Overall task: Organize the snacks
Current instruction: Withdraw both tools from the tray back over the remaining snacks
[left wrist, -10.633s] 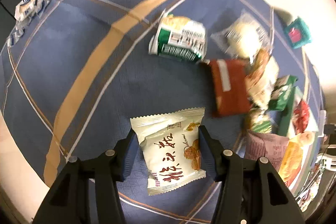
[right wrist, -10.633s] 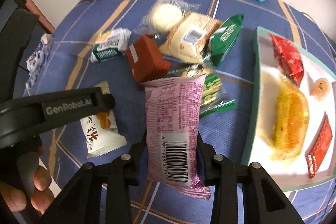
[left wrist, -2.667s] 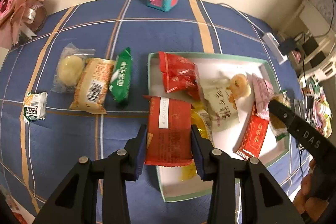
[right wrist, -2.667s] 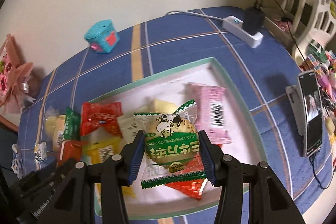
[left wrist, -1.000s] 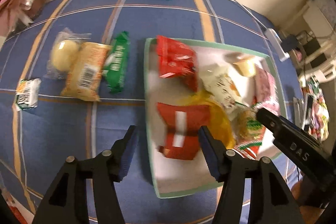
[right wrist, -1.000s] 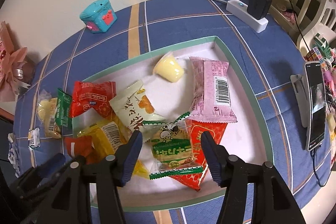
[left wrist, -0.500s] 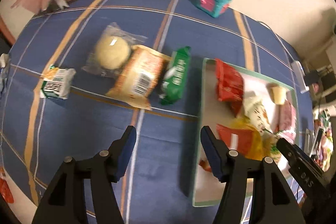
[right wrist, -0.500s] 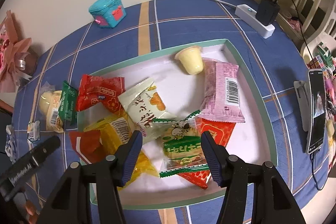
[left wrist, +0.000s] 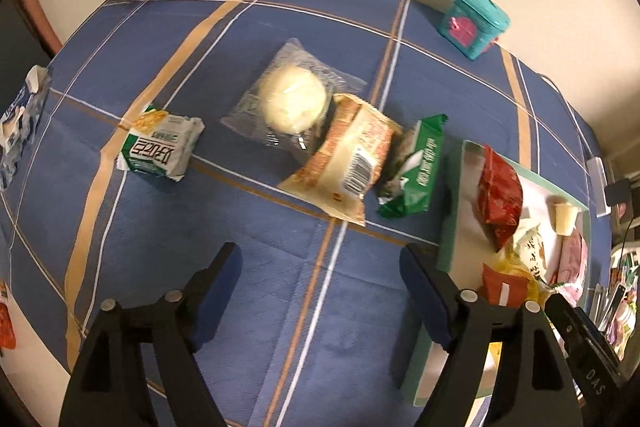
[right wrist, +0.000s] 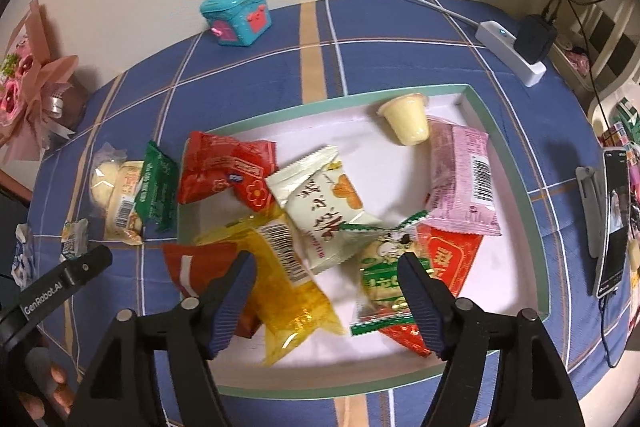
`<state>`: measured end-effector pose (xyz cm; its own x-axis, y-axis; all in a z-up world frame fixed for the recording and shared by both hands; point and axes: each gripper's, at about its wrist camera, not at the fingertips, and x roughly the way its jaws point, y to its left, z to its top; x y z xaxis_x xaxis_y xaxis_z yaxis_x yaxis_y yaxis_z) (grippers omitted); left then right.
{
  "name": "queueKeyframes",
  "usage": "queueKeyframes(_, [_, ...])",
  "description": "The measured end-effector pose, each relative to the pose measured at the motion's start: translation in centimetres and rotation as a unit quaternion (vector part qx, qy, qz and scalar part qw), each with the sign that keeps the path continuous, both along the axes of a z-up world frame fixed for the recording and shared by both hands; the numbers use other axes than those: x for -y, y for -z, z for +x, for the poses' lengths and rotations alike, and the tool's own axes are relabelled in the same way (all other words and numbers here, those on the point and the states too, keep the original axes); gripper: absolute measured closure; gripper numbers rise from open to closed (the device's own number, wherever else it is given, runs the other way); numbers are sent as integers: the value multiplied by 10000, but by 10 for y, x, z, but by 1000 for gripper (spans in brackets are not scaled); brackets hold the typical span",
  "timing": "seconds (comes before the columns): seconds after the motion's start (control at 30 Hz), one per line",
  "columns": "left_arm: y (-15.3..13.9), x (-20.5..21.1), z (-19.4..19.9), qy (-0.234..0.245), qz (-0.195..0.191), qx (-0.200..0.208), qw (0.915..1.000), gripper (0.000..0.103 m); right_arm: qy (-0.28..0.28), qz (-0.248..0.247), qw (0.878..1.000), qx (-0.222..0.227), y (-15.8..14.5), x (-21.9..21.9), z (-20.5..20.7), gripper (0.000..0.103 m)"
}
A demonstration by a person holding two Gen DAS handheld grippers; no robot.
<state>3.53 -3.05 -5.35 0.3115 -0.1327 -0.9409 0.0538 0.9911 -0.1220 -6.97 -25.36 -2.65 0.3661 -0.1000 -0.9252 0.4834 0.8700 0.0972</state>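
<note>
Hovering wide and empty, left tongs point(left wrist: 320, 291) over blue plaid bench point(left wrist: 248, 219), left of green-rimmed tray point(right wrist: 516, 163). Right tongs point(right wrist: 325, 291) also wide, empty, above the tray. In tray: red pack point(right wrist: 224, 171), white pack point(right wrist: 324, 211) with red Chinese script, yellow pack point(right wrist: 288, 287) with barcode, pink pack point(right wrist: 464, 179) with barcode, green cartoon pack point(right wrist: 384, 279), jelly cup point(right wrist: 406, 119). Outside on bench: clear-wrapped bun point(left wrist: 292, 103), orange barcode pack point(left wrist: 348, 163), green pack point(left wrist: 420, 167), green-white pack point(left wrist: 160, 147). "GenRobot.AI" readable on left tool, "DAS" on right tool.
</note>
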Motion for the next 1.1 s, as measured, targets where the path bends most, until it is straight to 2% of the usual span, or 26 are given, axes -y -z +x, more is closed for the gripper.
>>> queueKeyframes(0.13, [0,-6,2,-64,1,-3,10000,20,-81,-11,10000,-7,0,-8,4,25])
queueKeyframes(0.23, [-1,-12,3,-121,31,27,9999,14,-138,-26,9999,8,0,-15,7,20])
queueKeyframes(0.3, [-1,-17,4,-176,74,37,9998,10,-160,-33,9999,55,-1,-19,9,12])
queueKeyframes(0.4, [-1,-25,6,-240,68,51,9997,9,-203,-74,9997,121,-3,-26,12,0])
queueKeyframes(0.63, [-2,-43,9,-395,24,102,9992,5,-325,-146,9990,253,-6,-42,19,0])
queueKeyframes(0.9, [-9,-64,14,-470,39,408,9981,5,-423,-226,9977,480,-12,-56,28,0])
queueKeyframes(1.0, [-11,-78,17,-624,-17,492,9968,0,-509,-248,9969,541,-13,-65,33,0])
queueKeyframes(1.1, [-13,-97,22,-844,-60,593,9946,0,-646,-255,9957,611,-14,-77,39,0])
